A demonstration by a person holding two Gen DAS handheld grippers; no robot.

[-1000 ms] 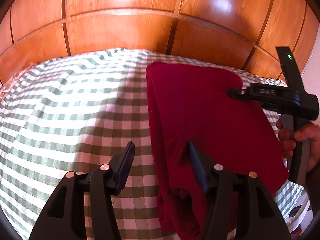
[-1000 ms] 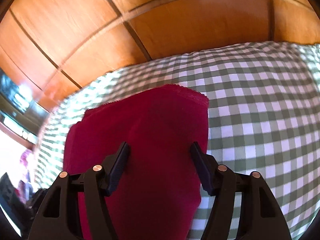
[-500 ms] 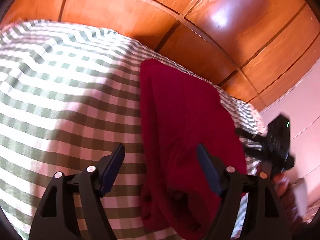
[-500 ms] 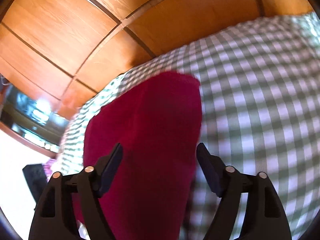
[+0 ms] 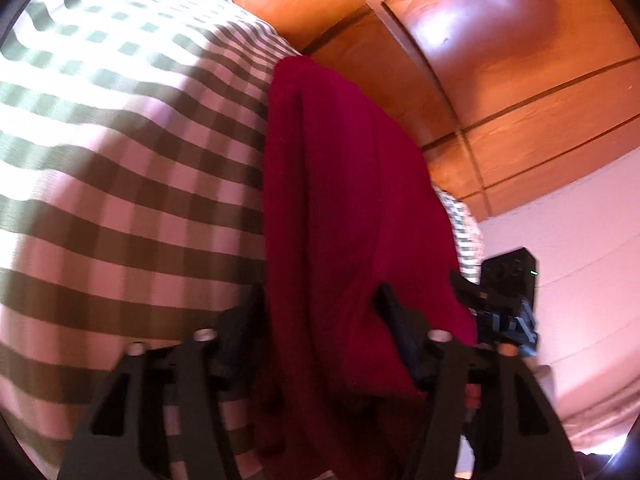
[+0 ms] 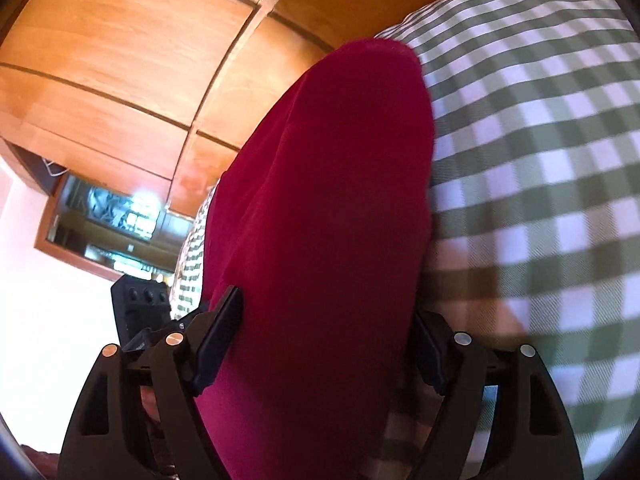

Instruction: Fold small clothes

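Observation:
A dark red garment (image 5: 344,184) lies folded lengthwise on the green-and-white checked cloth (image 5: 120,160). My left gripper (image 5: 320,312) is open with its near end between the two fingers, low against the cloth. My right gripper (image 6: 324,320) is open and straddles the other near end of the red garment (image 6: 320,200) the same way. Each gripper shows in the other's view, at the lower right in the left wrist view (image 5: 504,296) and at the lower left in the right wrist view (image 6: 140,308). Whether the pads touch the fabric is hidden.
Wooden panelling (image 5: 480,60) rises right behind the checked surface. A pale wall (image 5: 580,260) lies to the right. In the right wrist view a dark shelf opening (image 6: 112,216) sits at the left and the checked cloth (image 6: 540,160) stretches to the right.
Both grippers have dropped lower and moved forward onto the garment's near edge from either side, tilting inward. The garment now fills the gap between each pair of fingers. Jaws stay open.

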